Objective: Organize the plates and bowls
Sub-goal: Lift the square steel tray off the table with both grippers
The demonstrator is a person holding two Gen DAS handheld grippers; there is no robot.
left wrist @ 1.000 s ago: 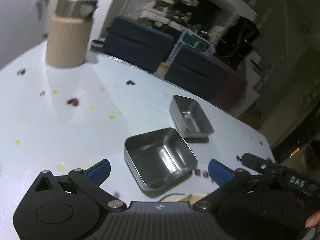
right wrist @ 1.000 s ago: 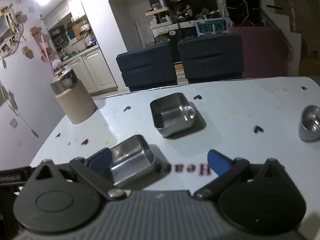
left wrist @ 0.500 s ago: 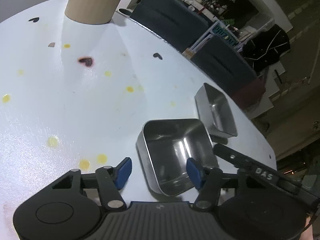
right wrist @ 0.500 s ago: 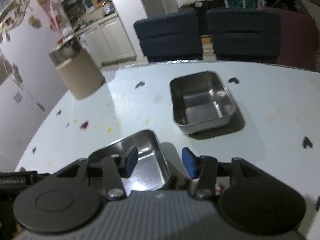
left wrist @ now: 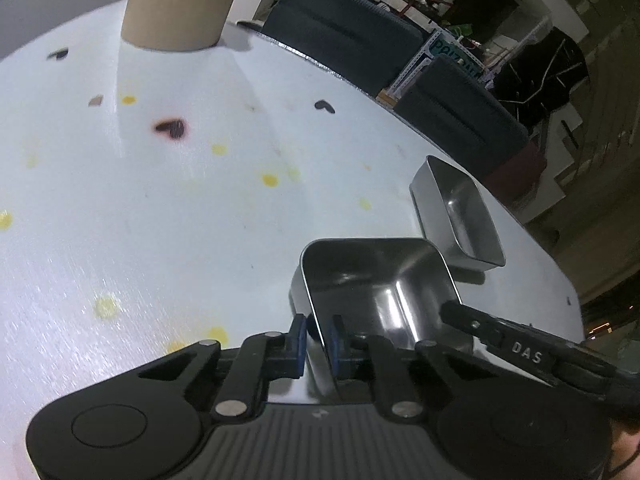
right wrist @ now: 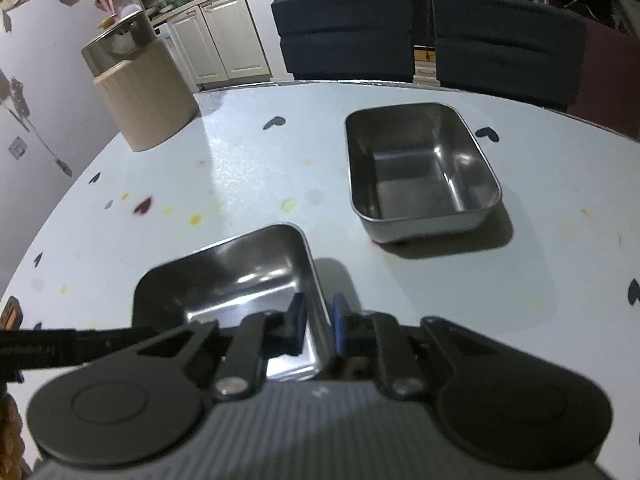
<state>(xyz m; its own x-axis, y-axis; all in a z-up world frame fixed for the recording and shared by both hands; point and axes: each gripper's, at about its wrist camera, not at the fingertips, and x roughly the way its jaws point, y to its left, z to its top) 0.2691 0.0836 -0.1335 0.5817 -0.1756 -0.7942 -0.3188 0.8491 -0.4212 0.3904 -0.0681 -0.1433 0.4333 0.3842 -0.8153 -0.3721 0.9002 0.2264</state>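
Two rectangular steel bowls stand on the white table (left wrist: 160, 220). The near bowl (left wrist: 380, 280) (right wrist: 240, 272) sits between both grippers. My left gripper (left wrist: 316, 340) has its jaws closing on the bowl's left wall, blue pads against the thin steel. My right gripper (right wrist: 320, 320) has its jaws closing on the right wall, which stands between the pads. The right gripper's black body (left wrist: 520, 344) reaches over the bowl's far rim in the left wrist view. The far bowl (right wrist: 420, 168) (left wrist: 464, 216) stands apart behind it, empty.
A tan wooden cylinder (right wrist: 140, 92) with a steel lid stands at the table's far left. Two dark chairs (right wrist: 348, 32) are behind the far edge. Small heart marks and yellow spots dot the tabletop.
Both grippers came down onto the near bowl. Their jaws went from wide open to closed on its left and right walls. The bowls have not shifted.
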